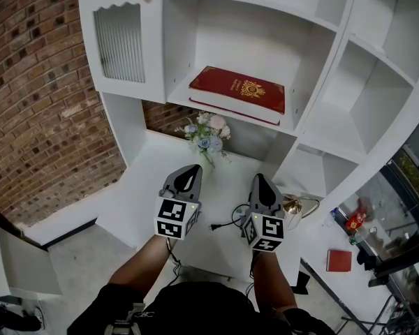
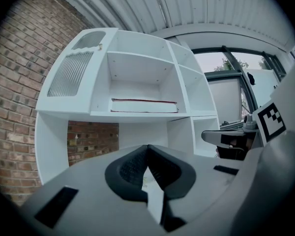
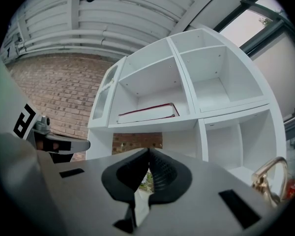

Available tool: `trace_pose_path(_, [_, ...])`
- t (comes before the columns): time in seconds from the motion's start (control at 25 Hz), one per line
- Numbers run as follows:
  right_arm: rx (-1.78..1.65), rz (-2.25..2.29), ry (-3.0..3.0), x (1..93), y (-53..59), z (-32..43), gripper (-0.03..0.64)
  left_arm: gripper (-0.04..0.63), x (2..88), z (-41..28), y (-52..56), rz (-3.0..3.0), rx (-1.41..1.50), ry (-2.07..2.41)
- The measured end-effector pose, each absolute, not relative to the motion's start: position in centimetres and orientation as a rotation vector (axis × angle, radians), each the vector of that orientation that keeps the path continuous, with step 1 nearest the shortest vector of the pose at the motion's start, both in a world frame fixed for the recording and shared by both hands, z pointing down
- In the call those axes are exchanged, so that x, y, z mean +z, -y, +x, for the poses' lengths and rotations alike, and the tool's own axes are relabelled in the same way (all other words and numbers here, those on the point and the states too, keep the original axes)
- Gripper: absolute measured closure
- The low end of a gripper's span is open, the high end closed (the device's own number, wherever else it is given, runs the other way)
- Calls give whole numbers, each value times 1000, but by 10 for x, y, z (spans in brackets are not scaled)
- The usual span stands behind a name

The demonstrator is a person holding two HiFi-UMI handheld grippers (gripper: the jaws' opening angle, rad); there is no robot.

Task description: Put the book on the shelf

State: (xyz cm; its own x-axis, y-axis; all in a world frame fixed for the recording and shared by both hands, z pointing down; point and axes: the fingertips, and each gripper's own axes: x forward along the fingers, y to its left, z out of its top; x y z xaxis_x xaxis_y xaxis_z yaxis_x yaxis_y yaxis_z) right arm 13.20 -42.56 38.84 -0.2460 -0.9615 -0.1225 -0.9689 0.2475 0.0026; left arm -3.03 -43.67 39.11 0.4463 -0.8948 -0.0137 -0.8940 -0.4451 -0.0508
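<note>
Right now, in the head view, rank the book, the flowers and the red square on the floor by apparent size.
1. book
2. flowers
3. red square, though it lies farther from the camera.

I see a small flower bouquet point(image 1: 208, 132) on the white bench point(image 1: 153, 183), a black cable point(image 1: 225, 225) nearby, and a brick wall point(image 1: 35, 82) to the left.

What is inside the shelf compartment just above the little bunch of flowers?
A red book with a gold emblem lies flat in that compartment, cover up. Nothing else shows there. Whatever might lie beneath the book is hidden by it.
</note>
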Motion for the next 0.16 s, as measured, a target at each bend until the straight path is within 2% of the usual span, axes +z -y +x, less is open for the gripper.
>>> trace_pose_path(0.16, [92,-1883,-2396,394,423,137,604,581,394,-31,433,-2591,-48,-1646])
